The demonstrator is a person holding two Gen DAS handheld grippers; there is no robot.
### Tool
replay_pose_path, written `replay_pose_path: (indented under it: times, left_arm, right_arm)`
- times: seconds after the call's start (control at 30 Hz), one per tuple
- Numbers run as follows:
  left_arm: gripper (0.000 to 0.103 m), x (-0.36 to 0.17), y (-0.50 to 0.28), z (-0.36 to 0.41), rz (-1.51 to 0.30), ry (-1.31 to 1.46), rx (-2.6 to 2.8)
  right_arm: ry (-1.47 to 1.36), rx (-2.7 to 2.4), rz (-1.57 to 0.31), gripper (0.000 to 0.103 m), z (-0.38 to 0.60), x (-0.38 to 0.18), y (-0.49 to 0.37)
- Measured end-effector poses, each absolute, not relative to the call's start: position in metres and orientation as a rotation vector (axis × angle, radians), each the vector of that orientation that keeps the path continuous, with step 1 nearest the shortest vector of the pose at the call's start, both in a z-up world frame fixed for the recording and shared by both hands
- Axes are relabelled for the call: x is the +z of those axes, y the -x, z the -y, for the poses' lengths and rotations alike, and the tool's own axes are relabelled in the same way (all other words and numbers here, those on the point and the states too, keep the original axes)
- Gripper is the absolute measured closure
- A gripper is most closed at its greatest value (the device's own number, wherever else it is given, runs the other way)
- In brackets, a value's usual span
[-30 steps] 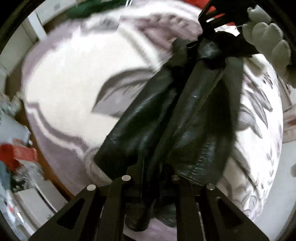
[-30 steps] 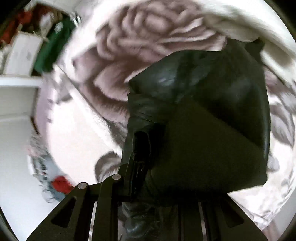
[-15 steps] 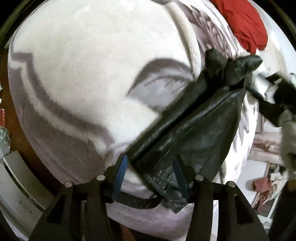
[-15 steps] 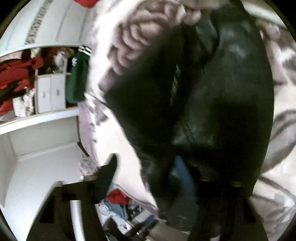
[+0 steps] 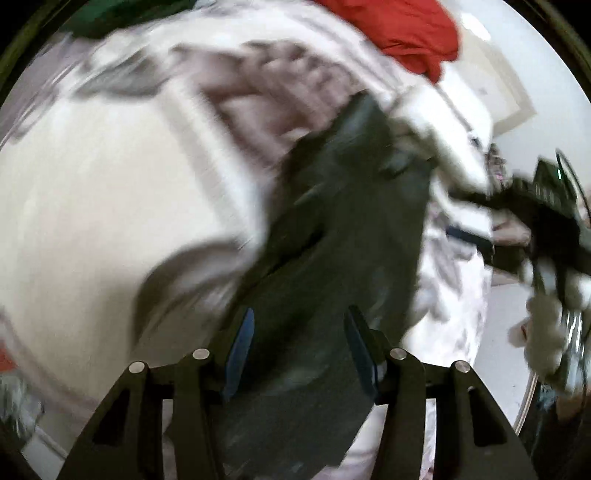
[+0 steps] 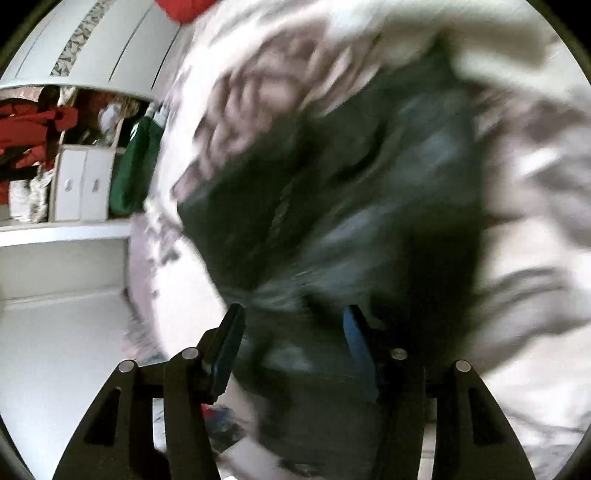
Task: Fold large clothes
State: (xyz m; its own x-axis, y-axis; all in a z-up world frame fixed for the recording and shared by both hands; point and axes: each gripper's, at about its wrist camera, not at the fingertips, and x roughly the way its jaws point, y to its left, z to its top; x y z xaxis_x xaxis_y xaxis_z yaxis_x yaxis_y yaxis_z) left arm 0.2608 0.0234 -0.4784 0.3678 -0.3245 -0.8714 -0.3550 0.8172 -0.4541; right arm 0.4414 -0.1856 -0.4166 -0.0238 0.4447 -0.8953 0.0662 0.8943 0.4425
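Observation:
A black leather jacket (image 5: 332, 236) lies bunched on a white and grey flowered blanket (image 5: 110, 206). It also shows in the right wrist view (image 6: 369, 192), blurred. My left gripper (image 5: 301, 350) is open, its blue-padded fingers (image 5: 240, 347) spread over the jacket's near end. My right gripper (image 6: 295, 343) is open too, fingers (image 6: 356, 339) apart above the jacket's near edge. The right gripper's body shows at the right of the left wrist view (image 5: 546, 221), beyond the jacket's far end. Both views are motion-blurred.
A red garment (image 5: 413, 33) lies at the blanket's far edge. A white shelf unit (image 6: 66, 229) with drawers, red clothes and a hanging green garment (image 6: 136, 173) stands to the left. White floor (image 6: 62, 350) lies beside the bed.
Both grippers were shut on the jacket and held it up a second ago. They have opened and let it drop on the blanket. Both cameras are swinging.

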Motion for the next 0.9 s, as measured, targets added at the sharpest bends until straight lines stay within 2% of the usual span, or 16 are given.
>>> replay_pose_path:
  times: [0.17,0.23,0.3,0.37,0.43,0.5,0.53,0.6,0.67,0.7,0.8,0.9]
  left_arm:
    - [0.055,-0.509,-0.347,-0.023,-1.261,0.604,0.06]
    - [0.057,-0.542,-0.375,-0.031,-1.346,0.599,0.098]
    - [0.048,-0.567,-0.388,-0.04,-1.383,0.589,0.116]
    - [0.03,-0.581,-0.392,-0.048,-1.396,0.627,0.091]
    - [0.025,-0.59,-0.393,-0.054,-1.4,0.66,0.076]
    - [0.024,-0.592,-0.391,-0.055,-1.391,0.67,0.053]
    - [0.027,-0.587,-0.39,-0.055,-1.385,0.67,0.049]
    - [0.04,-0.561,-0.376,-0.051,-1.348,0.66,0.045]
    - [0.069,-0.533,-0.358,-0.045,-1.311,0.634,0.067]
    - [0.073,-0.518,-0.346,-0.039,-1.286,0.621,0.076]
    - [0.073,-0.497,-0.323,-0.02,-1.243,0.605,0.073]
    - [0.075,-0.531,-0.337,-0.008,-1.315,0.47,0.135]
  right_arm:
    - [-0.402,0.239,-1.517,0.048,0.225,-0.405,-0.48]
    - [-0.384,0.239,-1.537,0.061,0.232,-0.421,-0.492]
    - [-0.371,0.236,-1.581,0.061,0.223,-0.453,-0.503]
    - [-0.347,0.214,-1.643,0.061,0.213,-0.494,-0.507]
    - [-0.313,0.193,-1.717,0.062,0.208,-0.533,-0.508]
    - [-0.302,0.156,-1.757,0.064,0.207,-0.556,-0.511]
    - [-0.312,0.138,-1.761,0.064,0.207,-0.552,-0.512]
    - [-0.323,0.151,-1.742,0.064,0.206,-0.53,-0.51]
    - [-0.357,0.251,-1.701,0.067,0.2,-0.498,-0.501]
    - [-0.357,0.284,-1.694,0.069,0.198,-0.487,-0.494]
    - [-0.325,0.336,-1.686,0.076,0.194,-0.464,-0.476]
    - [-0.297,0.335,-1.718,0.076,0.198,-0.469,-0.466]
